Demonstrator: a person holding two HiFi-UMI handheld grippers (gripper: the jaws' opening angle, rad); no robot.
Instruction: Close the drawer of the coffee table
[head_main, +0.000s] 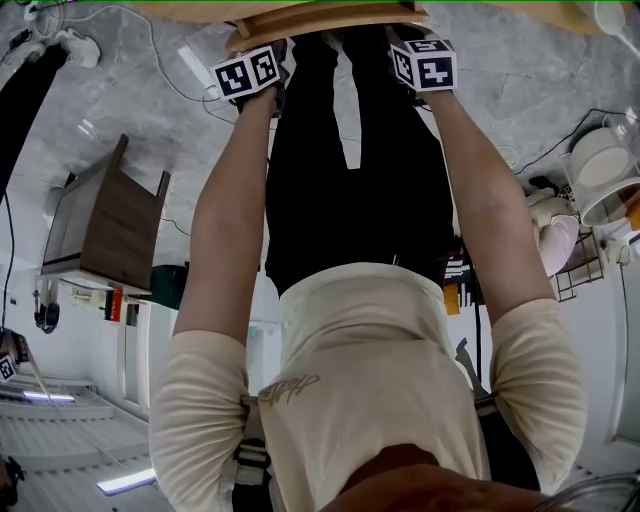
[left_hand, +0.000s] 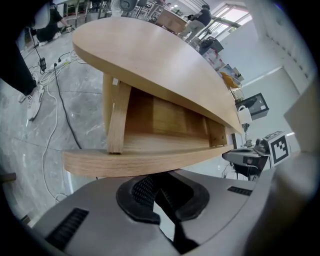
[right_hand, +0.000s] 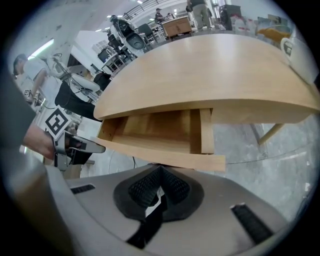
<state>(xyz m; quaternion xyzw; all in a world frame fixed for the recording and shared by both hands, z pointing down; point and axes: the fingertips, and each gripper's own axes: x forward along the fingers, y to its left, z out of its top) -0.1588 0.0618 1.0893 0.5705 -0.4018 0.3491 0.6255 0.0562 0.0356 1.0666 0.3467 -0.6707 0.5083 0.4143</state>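
Both claws, the left claw and the right claw, are pinched narrow on nothing right up against the front of the drawer, which hangs well out from under the bench, so the whole push home looks left to do.

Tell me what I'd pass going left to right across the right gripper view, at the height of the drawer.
left gripper → drawer, standing open under the tabletop → table leg
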